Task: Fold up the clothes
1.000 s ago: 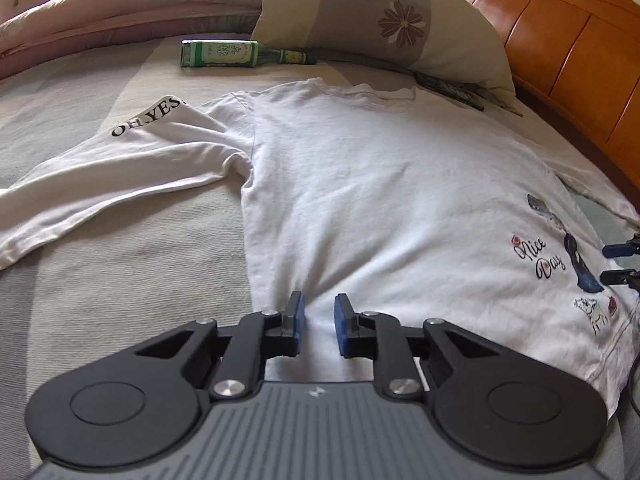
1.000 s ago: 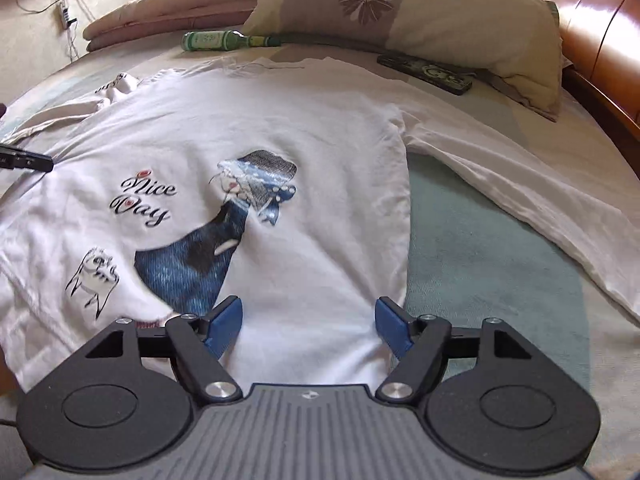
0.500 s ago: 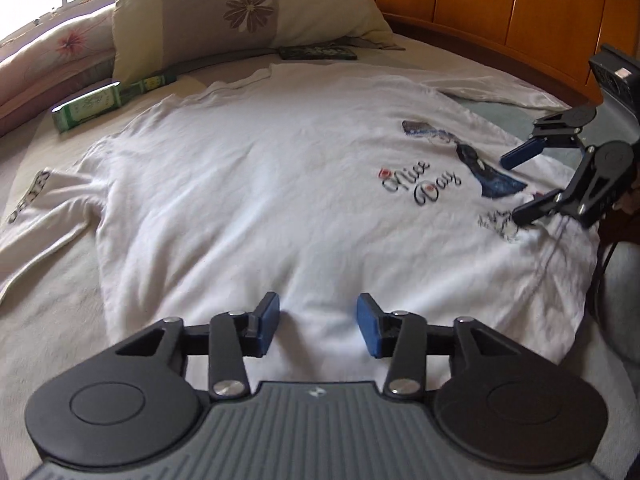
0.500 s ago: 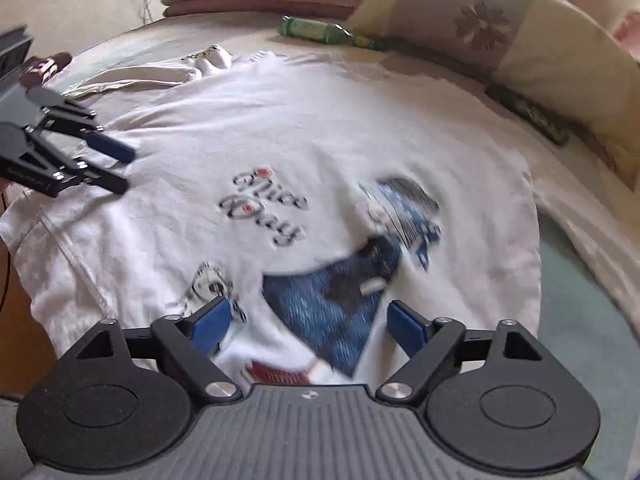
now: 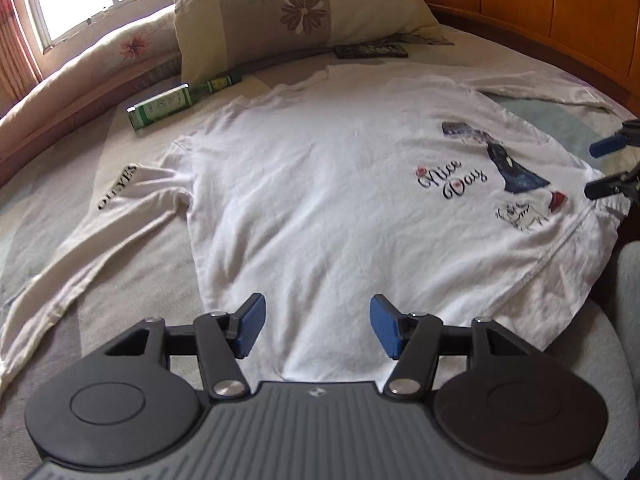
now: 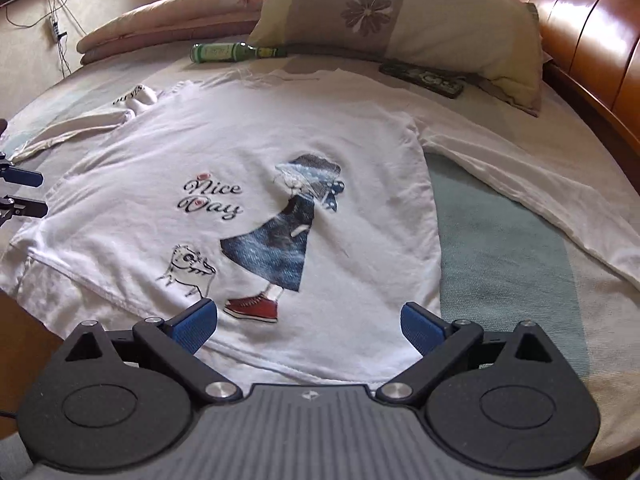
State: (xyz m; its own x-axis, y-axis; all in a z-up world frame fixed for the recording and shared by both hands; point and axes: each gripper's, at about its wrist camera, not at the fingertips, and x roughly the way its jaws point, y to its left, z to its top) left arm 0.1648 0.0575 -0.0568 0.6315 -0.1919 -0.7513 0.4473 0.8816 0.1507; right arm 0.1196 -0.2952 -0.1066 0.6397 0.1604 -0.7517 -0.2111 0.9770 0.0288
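A white long-sleeved shirt (image 5: 320, 200) (image 6: 280, 152) printed with "Nice Day" and a girl in a blue dress lies flat on the bed, both sleeves spread out. My left gripper (image 5: 316, 326) hovers above the hem at the shirt's left side. Its jaws are opening and hold nothing. My right gripper (image 6: 308, 326) hangs over the hem below the red shoe. Its jaws are also opening and empty. Each gripper's fingers show at the other view's edge, the right one's fingers (image 5: 608, 146) and the left one's fingers (image 6: 24, 178).
A green glass bottle (image 5: 180, 102) (image 6: 236, 52) and a black remote (image 5: 370, 51) (image 6: 424, 77) lie beyond the collar by a flowered pillow (image 5: 296, 12). A wooden headboard (image 6: 592, 40) curves around the right. The bed edge (image 6: 24, 328) drops off near the hem.
Both grippers have opened wider and lifted back from the hem. The left view swung right, then back, so the left sleeve shows again.
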